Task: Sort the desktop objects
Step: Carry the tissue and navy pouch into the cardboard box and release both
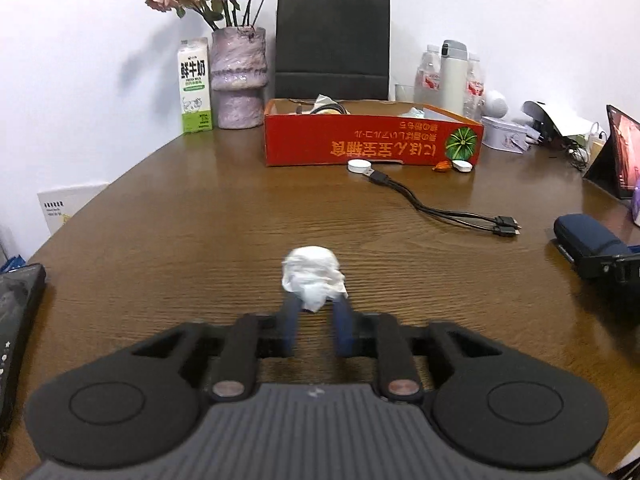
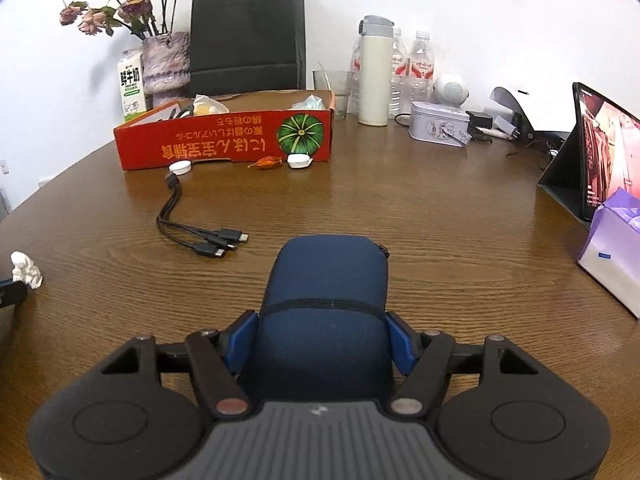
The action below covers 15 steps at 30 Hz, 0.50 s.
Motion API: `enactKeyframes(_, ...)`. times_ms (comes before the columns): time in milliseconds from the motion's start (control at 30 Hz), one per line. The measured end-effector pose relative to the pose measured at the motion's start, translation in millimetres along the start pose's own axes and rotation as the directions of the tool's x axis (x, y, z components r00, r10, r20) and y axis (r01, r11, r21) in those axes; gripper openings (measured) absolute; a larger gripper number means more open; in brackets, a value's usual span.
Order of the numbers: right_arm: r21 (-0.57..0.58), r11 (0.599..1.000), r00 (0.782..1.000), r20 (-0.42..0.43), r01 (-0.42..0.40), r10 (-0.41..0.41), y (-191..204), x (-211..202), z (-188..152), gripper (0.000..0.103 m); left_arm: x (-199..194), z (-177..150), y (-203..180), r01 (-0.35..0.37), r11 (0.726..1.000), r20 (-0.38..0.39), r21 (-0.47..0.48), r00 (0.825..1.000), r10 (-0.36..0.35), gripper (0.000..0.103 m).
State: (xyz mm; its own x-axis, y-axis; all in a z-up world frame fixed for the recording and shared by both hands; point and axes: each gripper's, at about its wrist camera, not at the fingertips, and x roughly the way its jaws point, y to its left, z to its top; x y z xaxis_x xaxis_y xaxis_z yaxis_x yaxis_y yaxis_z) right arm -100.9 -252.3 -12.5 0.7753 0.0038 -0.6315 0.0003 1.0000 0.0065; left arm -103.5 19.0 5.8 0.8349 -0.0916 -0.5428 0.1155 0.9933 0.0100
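My left gripper [image 1: 314,300] is shut on a crumpled white tissue [image 1: 313,275] and holds it just above the wooden table [image 1: 200,216]. The tissue also shows at the far left of the right wrist view [image 2: 25,269]. My right gripper [image 2: 322,336] is shut on a dark blue zipped pouch [image 2: 326,292], its blue fingers [image 2: 242,338] pressing both sides. The pouch also shows at the right of the left wrist view [image 1: 588,240]. A black multi-head USB cable [image 1: 440,206] lies ahead, also seen in the right wrist view [image 2: 192,232]. A red cardboard box [image 1: 372,142] stands at the back.
Two white caps [image 2: 180,167] and an orange scrap [image 2: 266,162] lie by the box [image 2: 224,140]. A milk carton [image 1: 195,86], vase [image 1: 239,80], black bag [image 1: 332,44], bottles [image 2: 420,68], thermos [image 2: 374,72], tin [image 2: 438,124], tablet [image 2: 600,152] and tissue pack [image 2: 612,248] line the back and right.
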Motion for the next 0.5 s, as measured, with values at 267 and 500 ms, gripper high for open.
enactKeyframes(267,-0.040,0.998,0.999,-0.027,-0.041,0.039,11.0,1.9,5.4,0.078,10.9,17.0,-2.8,-0.002,1.000,-0.049,0.014,0.999,0.003,0.069)
enactKeyframes(500,-0.014,1.000,0.999,-0.020,-0.026,0.025,13.6,9.6,11.9,0.065,22.7,30.4,19.6,-0.088,0.986,-0.132,-0.142,0.989,0.070,0.069)
